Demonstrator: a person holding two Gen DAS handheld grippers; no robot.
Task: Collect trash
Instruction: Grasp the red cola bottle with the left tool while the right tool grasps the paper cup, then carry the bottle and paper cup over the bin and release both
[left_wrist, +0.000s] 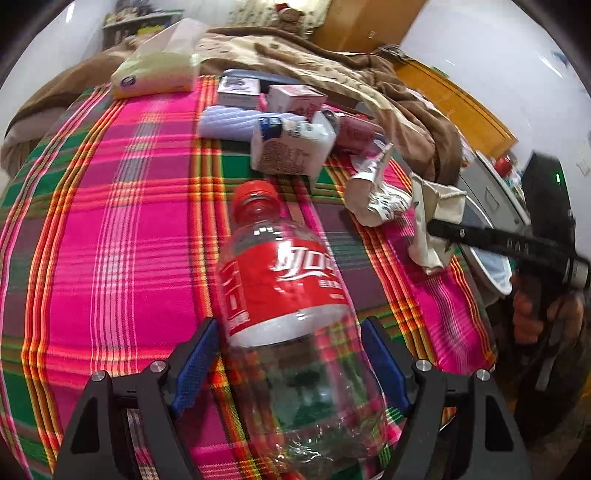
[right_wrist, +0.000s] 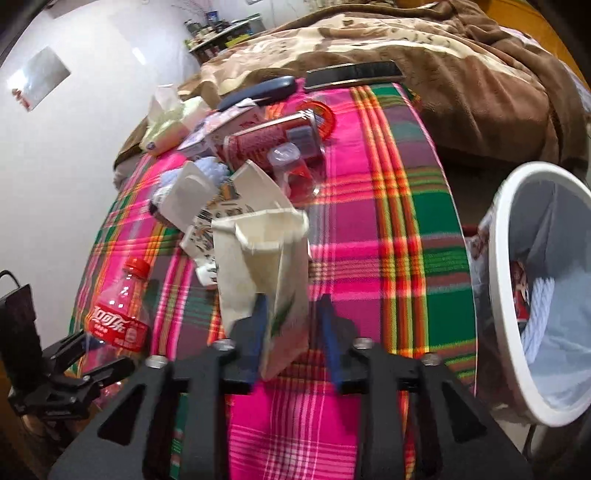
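A clear cola bottle (left_wrist: 288, 295) with a red cap and red label lies lengthwise in my left gripper (left_wrist: 291, 369), whose blue pads press its lower body from both sides; the neck points away. In the right wrist view the same bottle (right_wrist: 118, 317) sits tilted up in the left gripper (right_wrist: 88, 354) above the cloth. My right gripper (right_wrist: 291, 325) is open around the lower end of a beige paper bag (right_wrist: 258, 258). The bag leans on the left pad, with a gap to the right pad. A white lined bin (right_wrist: 502, 295) stands off the bed's right edge.
A pink plaid cloth (left_wrist: 110, 221) covers the bed. Further back lie a milk carton (left_wrist: 291, 147), a crumpled printed cup (left_wrist: 376, 199), small boxes, a red can (right_wrist: 266, 140) and a tissue pack (left_wrist: 155, 70). A brown blanket (right_wrist: 443, 74) is heaped behind.
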